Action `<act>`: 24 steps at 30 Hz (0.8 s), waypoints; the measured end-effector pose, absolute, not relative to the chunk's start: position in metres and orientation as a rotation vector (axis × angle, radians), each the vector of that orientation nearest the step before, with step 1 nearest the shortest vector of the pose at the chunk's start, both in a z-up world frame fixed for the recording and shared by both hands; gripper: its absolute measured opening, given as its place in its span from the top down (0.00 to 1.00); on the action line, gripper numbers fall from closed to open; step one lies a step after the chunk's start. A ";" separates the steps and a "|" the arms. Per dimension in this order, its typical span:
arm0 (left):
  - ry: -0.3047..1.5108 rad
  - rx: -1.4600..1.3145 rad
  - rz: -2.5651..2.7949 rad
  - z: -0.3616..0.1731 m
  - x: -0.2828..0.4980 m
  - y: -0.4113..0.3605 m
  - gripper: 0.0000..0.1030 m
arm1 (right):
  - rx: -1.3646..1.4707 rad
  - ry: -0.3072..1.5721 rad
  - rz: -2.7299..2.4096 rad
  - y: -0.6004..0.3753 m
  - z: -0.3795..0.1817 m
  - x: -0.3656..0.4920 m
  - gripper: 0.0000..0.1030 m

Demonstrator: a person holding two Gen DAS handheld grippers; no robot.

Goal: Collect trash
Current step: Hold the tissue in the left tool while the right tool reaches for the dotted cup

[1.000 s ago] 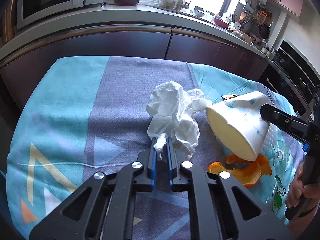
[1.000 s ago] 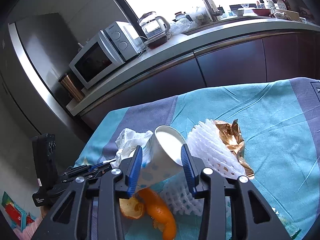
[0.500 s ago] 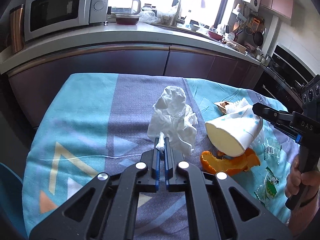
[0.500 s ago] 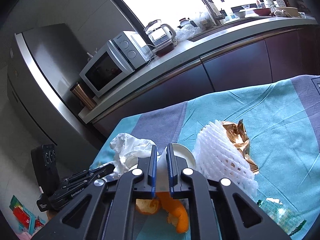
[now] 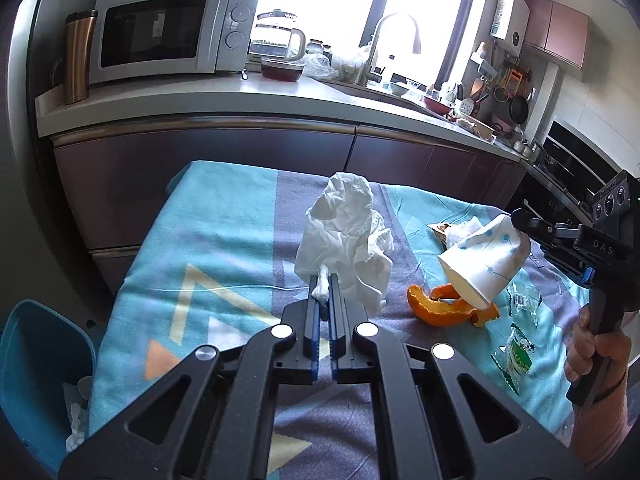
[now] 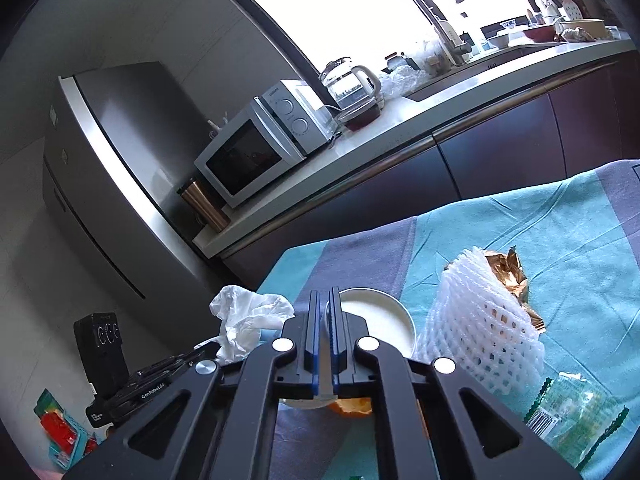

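Both tongs pinch trash: left (image 5: 324, 280) tissue (image 5: 346, 236), right (image 6: 325, 300) cup (image 5: 484, 264); only left view shows bin (image 5: 40, 344).

- Your left wrist cam looks fwd along its tool (image 5: 324, 280), angled down at the surface (image 5: 224, 248), close.
- Right cam: same, from opposite side; both share crumpled tissue (image 5: 344, 236), paper cup (image 5: 484, 264).

place: home kitchen | signs: microwave (image 5: 160, 36), kettle (image 5: 278, 42), sink faucet (image 5: 384, 40), fridge (image 6: 120, 168)

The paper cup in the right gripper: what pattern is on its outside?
White with small light-blue dots; the paper cup shows it best in the left wrist view.
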State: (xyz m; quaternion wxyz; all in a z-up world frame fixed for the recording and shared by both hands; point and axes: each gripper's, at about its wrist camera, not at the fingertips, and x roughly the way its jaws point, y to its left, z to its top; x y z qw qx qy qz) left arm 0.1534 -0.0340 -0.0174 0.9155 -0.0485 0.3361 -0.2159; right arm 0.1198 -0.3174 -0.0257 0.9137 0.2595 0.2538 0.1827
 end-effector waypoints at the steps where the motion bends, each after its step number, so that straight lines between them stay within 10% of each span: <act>1: 0.687 -0.102 -0.447 -0.016 0.150 -0.030 0.96 | 0.531 0.517 0.383 -0.315 -0.024 0.116 0.98; 14: 0.672 -0.110 -0.443 -0.014 0.117 0.002 0.96 | 0.506 0.584 0.318 -0.313 -0.045 0.074 0.93; 16: 0.677 -0.110 -0.447 -0.016 0.115 0.001 0.96 | 0.481 0.591 0.263 -0.317 -0.050 0.068 0.68; 24: 0.682 -0.107 -0.450 -0.020 0.111 0.002 0.96 | 0.471 0.625 0.238 -0.321 -0.062 0.068 0.44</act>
